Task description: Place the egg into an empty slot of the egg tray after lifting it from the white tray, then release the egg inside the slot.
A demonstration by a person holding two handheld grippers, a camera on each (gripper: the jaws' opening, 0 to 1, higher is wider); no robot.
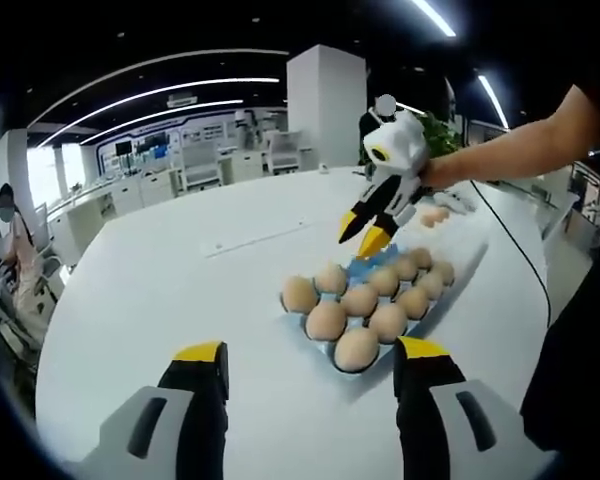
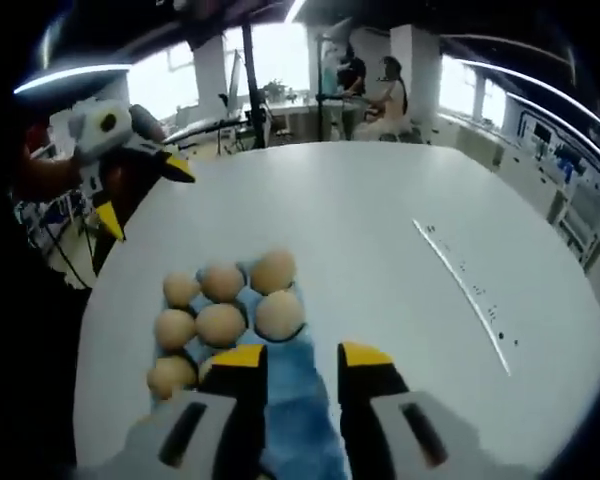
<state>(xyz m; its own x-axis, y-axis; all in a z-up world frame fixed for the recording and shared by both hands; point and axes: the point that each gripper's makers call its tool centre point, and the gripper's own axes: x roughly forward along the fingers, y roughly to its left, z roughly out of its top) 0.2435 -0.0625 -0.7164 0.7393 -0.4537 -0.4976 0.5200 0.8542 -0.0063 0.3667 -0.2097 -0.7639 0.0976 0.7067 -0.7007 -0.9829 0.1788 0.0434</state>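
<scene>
Egg tray: the blue egg tray [image 1: 363, 268] lies on the white table [image 1: 180, 290], and most of its slots carry eggs [image 1: 358, 300]. In the right gripper view the same tray [image 2: 298, 400] runs under the jaws, with its bare blue slots nearest to the camera.

Right gripper: it [image 1: 365, 232] hangs just above the far end of the tray, tips pointing down. In its own view [image 2: 301, 368] the jaws stand apart with only blue tray between them, so it is released and grasps nothing. I judge it is above the empty slots because an egg must go there.

Left gripper: it [image 1: 310, 365] is held back over the bare table, near the close end of the tray, jaws wide apart and empty. It seems kept aside so that it does not hinder the other hand.

Egg to move: some loose eggs [image 1: 435, 215] lie beyond the egg tray, next to the person's hand; whether they rest on a white tray I cannot tell, it is too small.

Step in hand: no egg is carried, so the lifting is not yet done for the slots that remain open.

Risk: the filled slots are close to the empty ones, so a descent can knock a neighbour egg.
</scene>
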